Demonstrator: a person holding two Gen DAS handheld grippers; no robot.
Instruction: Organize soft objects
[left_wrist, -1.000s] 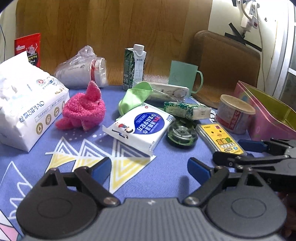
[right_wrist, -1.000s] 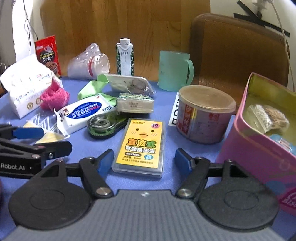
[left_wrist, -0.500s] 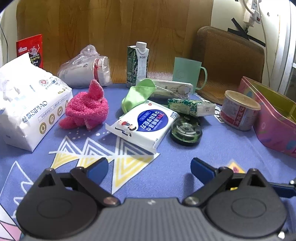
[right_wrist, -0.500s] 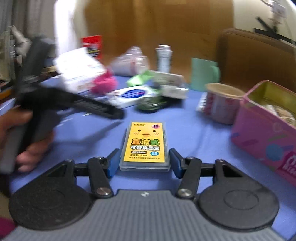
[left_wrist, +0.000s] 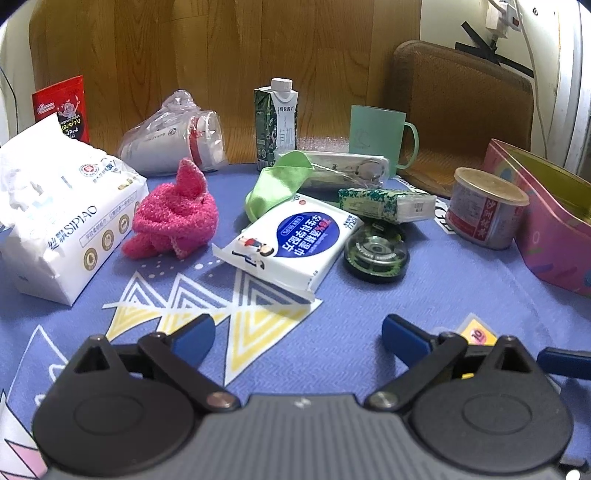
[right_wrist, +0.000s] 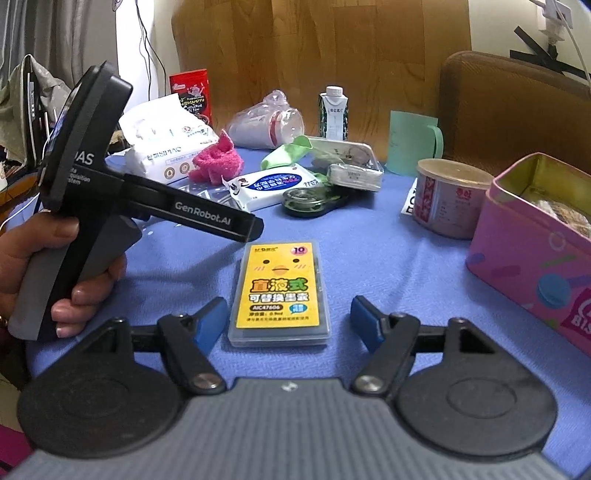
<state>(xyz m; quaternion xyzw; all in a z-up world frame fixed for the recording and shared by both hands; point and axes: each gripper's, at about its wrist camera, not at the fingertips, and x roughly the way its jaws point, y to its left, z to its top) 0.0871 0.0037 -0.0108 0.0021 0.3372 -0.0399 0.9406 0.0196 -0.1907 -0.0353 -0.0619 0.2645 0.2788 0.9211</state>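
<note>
We hold our left gripper (left_wrist: 297, 341) spread above the blue patterned cloth of the bench (left_wrist: 424, 295). Ahead lies the fuzzy pink knitted cloth (left_wrist: 177, 214), crumpled beside a soft white tissue pack (left_wrist: 62, 218) printed "SIPIAO", with a folded green cloth (left_wrist: 277, 181) behind a glossy wet-wipe packet (left_wrist: 291, 240). Our right gripper (right_wrist: 290, 319) is spread too, its blue pads flanking a flat clear case (right_wrist: 280, 295) with a yellow duck label reading "10".

I've got the right hand-held gripper (right_wrist: 288, 321) spread wide, yellow card case (right_wrist: 279, 293) flat on the desk (right_wrist: 388, 254) between its fingers, untouched, left hand-held gripper (right_wrist: 110, 206) at frame left, pink fuzzy cloth (right_wrist: 218, 162) far back.
</note>
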